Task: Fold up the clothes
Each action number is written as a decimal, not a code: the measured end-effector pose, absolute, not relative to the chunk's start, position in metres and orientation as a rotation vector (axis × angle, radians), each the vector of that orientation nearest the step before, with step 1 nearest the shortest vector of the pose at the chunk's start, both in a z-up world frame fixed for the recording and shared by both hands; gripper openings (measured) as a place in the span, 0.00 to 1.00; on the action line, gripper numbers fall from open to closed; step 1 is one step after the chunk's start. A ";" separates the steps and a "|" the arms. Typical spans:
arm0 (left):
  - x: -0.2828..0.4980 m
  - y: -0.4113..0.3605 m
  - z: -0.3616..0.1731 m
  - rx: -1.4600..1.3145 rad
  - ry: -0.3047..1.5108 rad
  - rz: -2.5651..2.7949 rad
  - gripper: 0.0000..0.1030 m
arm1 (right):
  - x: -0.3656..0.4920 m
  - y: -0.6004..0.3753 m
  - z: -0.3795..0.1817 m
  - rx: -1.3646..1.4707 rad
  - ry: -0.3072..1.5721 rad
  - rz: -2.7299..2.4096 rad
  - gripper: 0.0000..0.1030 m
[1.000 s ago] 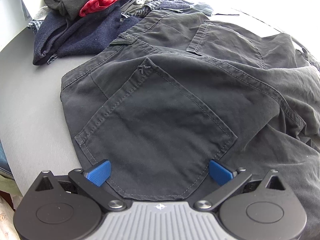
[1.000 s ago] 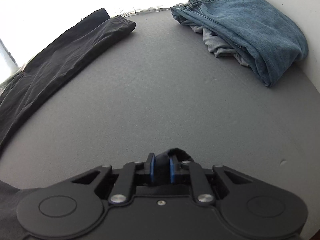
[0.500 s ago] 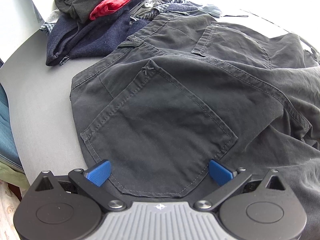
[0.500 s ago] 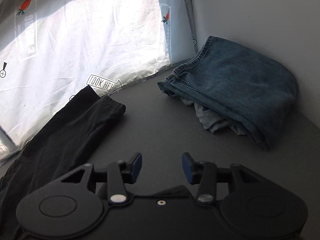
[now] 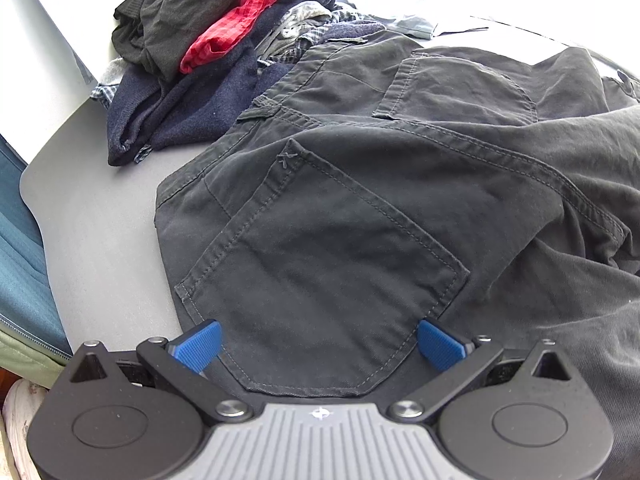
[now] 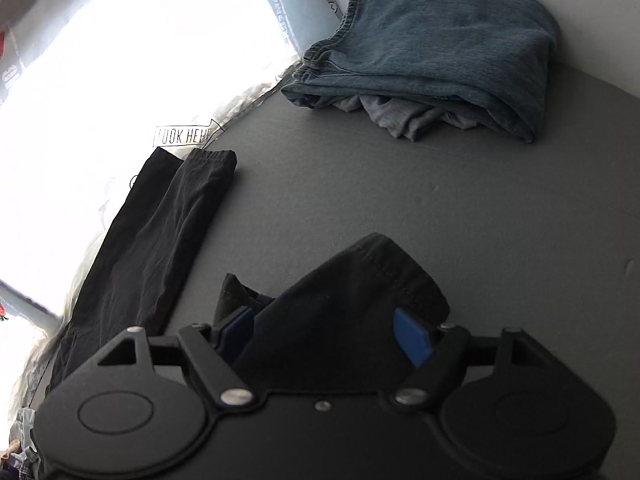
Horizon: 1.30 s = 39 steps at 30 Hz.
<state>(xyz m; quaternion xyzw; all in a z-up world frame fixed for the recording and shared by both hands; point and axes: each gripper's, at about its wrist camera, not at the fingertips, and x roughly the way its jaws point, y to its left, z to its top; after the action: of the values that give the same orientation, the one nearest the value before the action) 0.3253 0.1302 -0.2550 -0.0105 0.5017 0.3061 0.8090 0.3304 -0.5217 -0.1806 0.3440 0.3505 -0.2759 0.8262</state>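
Dark grey trousers (image 5: 360, 208) lie seat-up on the grey table (image 5: 92, 216), a back pocket facing me. My left gripper (image 5: 318, 346) hovers open over the pocket's lower edge, its blue pads (image 5: 198, 344) wide apart and pressing nothing. In the right wrist view my right gripper (image 6: 326, 334) has its jaws opening. A dark hem fold of the trousers (image 6: 360, 276) lies between the pads, which do not press it. The trouser leg (image 6: 160, 232) stretches along the table's left side.
A heap of unfolded clothes (image 5: 208, 64), dark blue, black and red-checked, sits at the table's far left. Folded blue jeans (image 6: 440, 52) with a grey garment beneath rest in the far right corner by the wall. A bright printed sheet (image 6: 120, 100) covers the window behind.
My right gripper went from shut on a dark fold to wide apart, and rolled so the view tilted; the hem now lies loose between its pads. The left gripper drifted slightly, staying open.
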 end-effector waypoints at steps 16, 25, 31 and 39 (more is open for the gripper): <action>0.311 0.136 -0.258 -0.150 1.005 0.694 1.00 | 0.286 -0.530 -0.221 1.034 0.715 -0.622 0.10; 0.312 0.146 -0.257 -0.148 1.033 0.608 1.00 | 0.204 -0.515 -0.129 0.911 0.545 -0.654 0.02; 0.314 0.158 -0.258 -0.168 1.058 0.530 1.00 | 0.202 -0.478 -0.043 0.584 0.564 -0.661 0.02; 0.316 0.156 -0.258 -0.109 1.062 0.488 1.00 | 0.349 -0.451 -0.102 0.453 0.725 -0.442 0.32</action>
<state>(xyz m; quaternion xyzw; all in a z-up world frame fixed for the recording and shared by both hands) 0.3159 0.1557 -0.2576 -0.0515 0.5012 0.2301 0.8326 0.3490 -0.4511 -0.1021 0.2177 0.3488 -0.2126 0.8864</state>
